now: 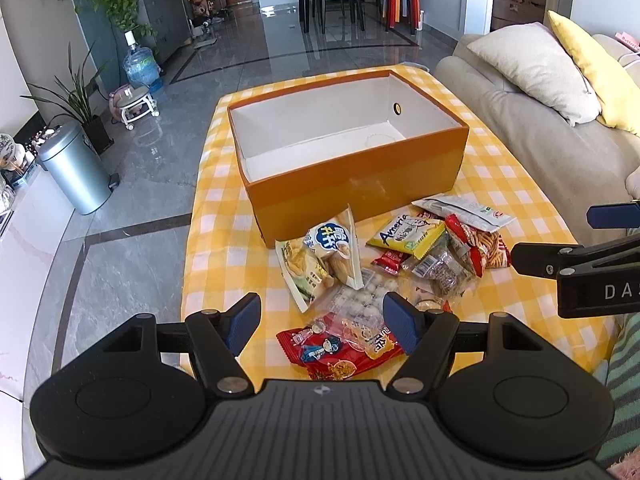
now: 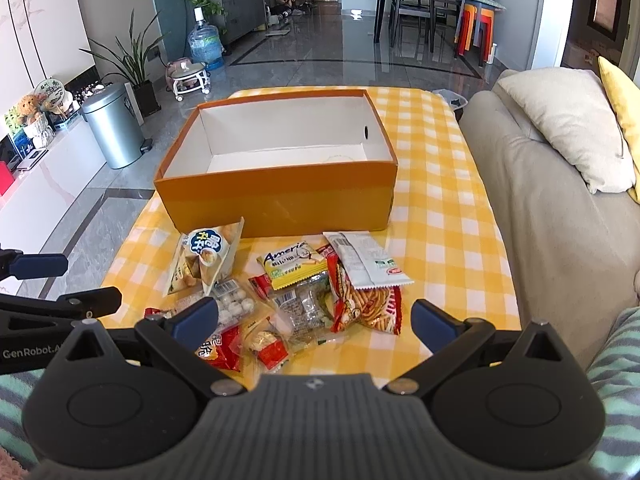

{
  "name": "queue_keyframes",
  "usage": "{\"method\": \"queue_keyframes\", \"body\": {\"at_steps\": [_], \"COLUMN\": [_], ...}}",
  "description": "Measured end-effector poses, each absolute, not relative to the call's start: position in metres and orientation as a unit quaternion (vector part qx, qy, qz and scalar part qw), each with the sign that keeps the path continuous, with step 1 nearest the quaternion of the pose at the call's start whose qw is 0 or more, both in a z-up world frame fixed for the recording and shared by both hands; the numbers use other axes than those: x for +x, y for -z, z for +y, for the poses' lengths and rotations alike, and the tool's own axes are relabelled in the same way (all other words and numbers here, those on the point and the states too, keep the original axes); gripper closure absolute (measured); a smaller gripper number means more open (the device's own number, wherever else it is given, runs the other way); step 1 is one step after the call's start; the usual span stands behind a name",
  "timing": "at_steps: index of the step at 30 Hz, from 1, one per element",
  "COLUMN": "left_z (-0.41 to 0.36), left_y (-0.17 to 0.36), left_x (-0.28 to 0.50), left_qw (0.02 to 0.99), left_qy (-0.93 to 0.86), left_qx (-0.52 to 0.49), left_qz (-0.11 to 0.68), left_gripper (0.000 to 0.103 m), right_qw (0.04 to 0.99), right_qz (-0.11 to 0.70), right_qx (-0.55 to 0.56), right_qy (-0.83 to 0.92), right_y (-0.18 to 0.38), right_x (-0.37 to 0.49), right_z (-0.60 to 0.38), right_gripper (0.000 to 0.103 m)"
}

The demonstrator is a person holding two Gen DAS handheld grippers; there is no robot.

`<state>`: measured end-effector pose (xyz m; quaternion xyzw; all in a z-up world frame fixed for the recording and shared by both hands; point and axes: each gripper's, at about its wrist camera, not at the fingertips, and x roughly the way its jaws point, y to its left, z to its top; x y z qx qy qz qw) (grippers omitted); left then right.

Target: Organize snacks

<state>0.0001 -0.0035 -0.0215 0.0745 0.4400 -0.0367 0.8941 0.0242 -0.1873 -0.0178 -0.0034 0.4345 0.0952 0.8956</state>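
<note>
**Two tools hover wide open over the snack pile**

Both tools hang just above the near end of the counter (image 2: 452, 184), which wears a yellow-and-white checked cloth, and neither grips anything. The left tool (image 1: 320, 326) points forward and level, its blue pads spread wide over a red snack packet (image 1: 336, 354) and a clear bag of white round candies (image 1: 362, 298). The right tool (image 2: 314, 318) sits level beside it, also spread wide, its pads flanking the pile's near edge above a clear packet (image 2: 304, 312) and a bag of orange sticks (image 2: 370, 306). Each wrist view catches the other tool at its frame edge, so the two are held side by side, near each other but apart.

The snacks lie in a loose heap on the counter between the tools and an orange box (image 2: 280, 204). Among them are a yellow packet (image 2: 294, 266), a white-and-green sachet (image 2: 364, 258) overlapping the orange sticks, and a puffed bag of pale chips (image 1: 334, 254) leaning near the box's front wall. The box stands open, its white interior bare, just behind the heap.

A beige sofa (image 2: 560, 220) with cushions runs along the counter's right side; a metal bin (image 2: 114, 126) stands on the floor to the left.
</note>
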Motion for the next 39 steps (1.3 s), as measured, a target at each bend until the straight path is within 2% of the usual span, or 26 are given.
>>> {"method": "queue_keyframes", "body": {"at_steps": [37, 39], "left_z": [-0.0026, -0.0025], "left_y": [0.0265, 0.0282], "left_x": [0.0007, 0.0029], "left_qw": [0.888, 0.888], "left_qy": [0.042, 0.053], "left_qx": [0.070, 0.070], "left_qz": [0.452, 0.451], "left_gripper": [0.021, 0.023], "right_qw": [0.890, 0.891], "right_qz": [0.446, 0.443], "right_qx": [-0.001, -0.006], "right_qy": [-0.098, -0.100], "right_y": [0.0245, 0.0262], "right_x": [0.0269, 0.0266], "right_z": [-0.1867, -0.1864], "right_gripper": [0.004, 0.004]}}
